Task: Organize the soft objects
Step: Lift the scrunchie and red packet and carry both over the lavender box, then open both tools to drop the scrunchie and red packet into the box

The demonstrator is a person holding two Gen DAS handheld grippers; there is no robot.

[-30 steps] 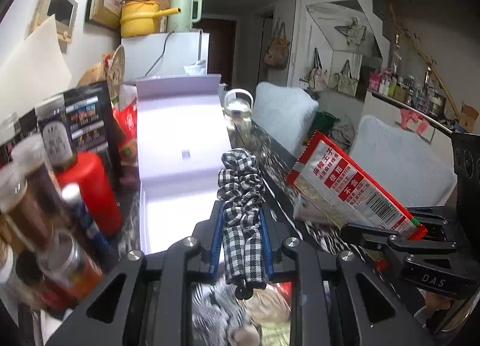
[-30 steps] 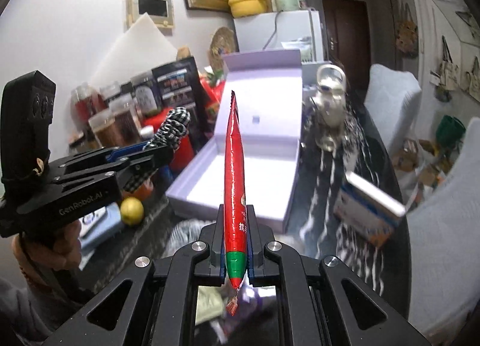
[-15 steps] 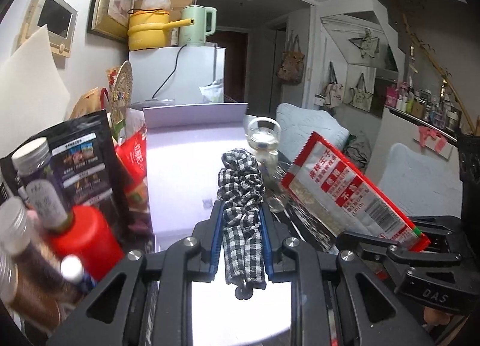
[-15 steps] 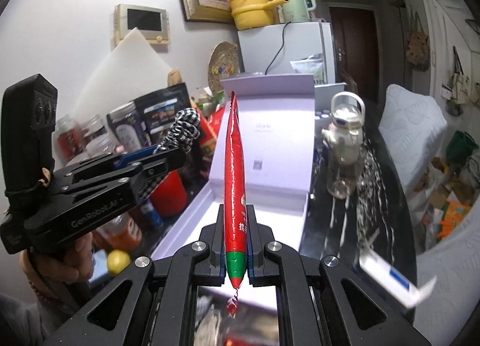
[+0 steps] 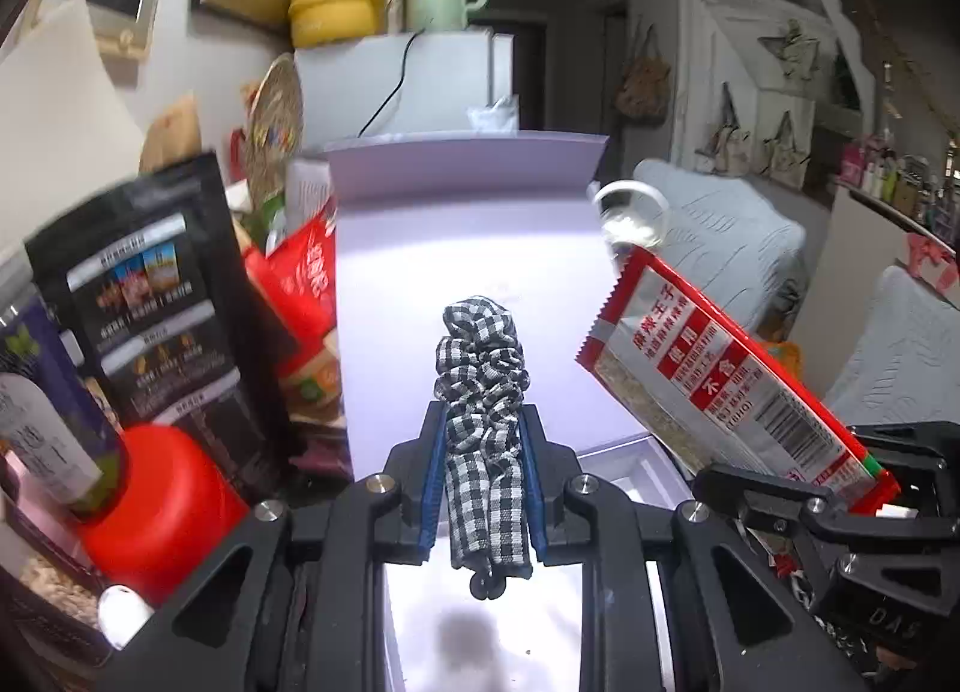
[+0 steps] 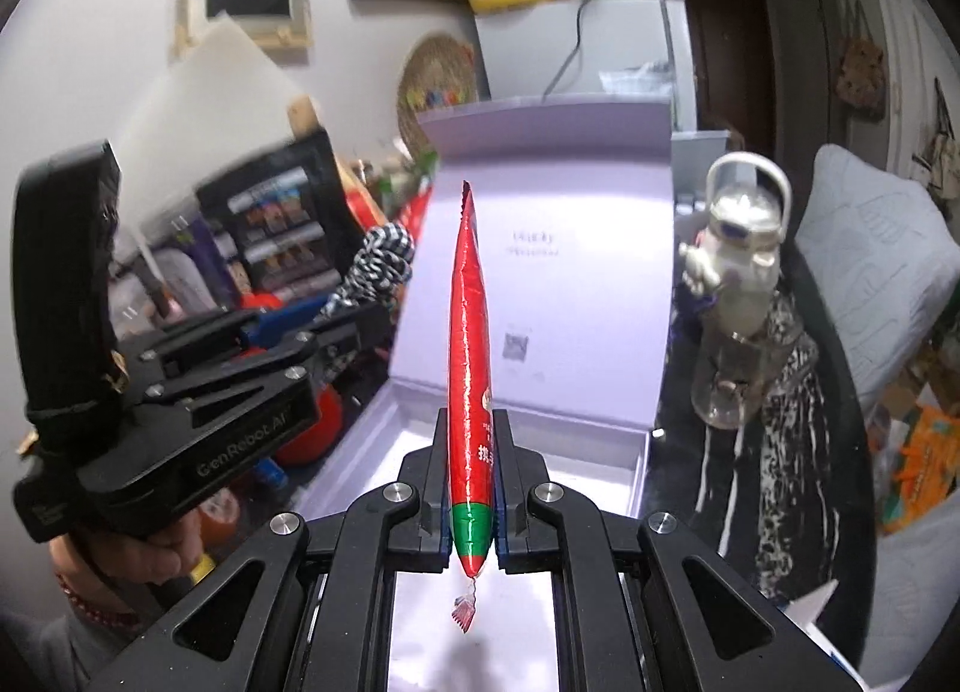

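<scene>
Left wrist view, left gripper (image 5: 483, 452): jaws clamped on a black-and-white checked fabric scrunchie (image 5: 482, 386), which stands up between the blue pads and sticks out past the fingertips.
Left wrist view, box: an open pale lilac cardboard box (image 5: 618, 455) lies below the gripper, its raised lid (image 5: 468, 212) standing behind the scrunchie.
Left wrist view, right gripper (image 5: 798, 497): at the right edge, pinching the lower end of a flat red-and-white plastic snack packet with a barcode (image 5: 714, 374); the packet slants up to the left, beside the scrunchie without touching it.
Left wrist view, surroundings: a black stand-up pouch with white labels (image 5: 156, 308) and a red round plastic cap (image 5: 162, 506) crowd the left side; a clear glass kettle with a ring handle (image 5: 630, 212) peeks out behind the packet.

Right wrist view, right gripper (image 6: 471, 461): jaws closed tight on the snack packet (image 6: 470, 350), seen edge-on and upright, green end lowest.
Right wrist view, left gripper (image 6: 366, 326): at the left, held by a hand (image 6: 144, 560), the scrunchie (image 6: 378, 266) bunched at its tip.
Right wrist view, box (image 6: 639, 470): open tray under both grippers, lid (image 6: 558, 248) upright behind the packet; the kettle (image 6: 738, 296) stands to its right on a dark marbled tabletop (image 6: 780, 452).
</scene>
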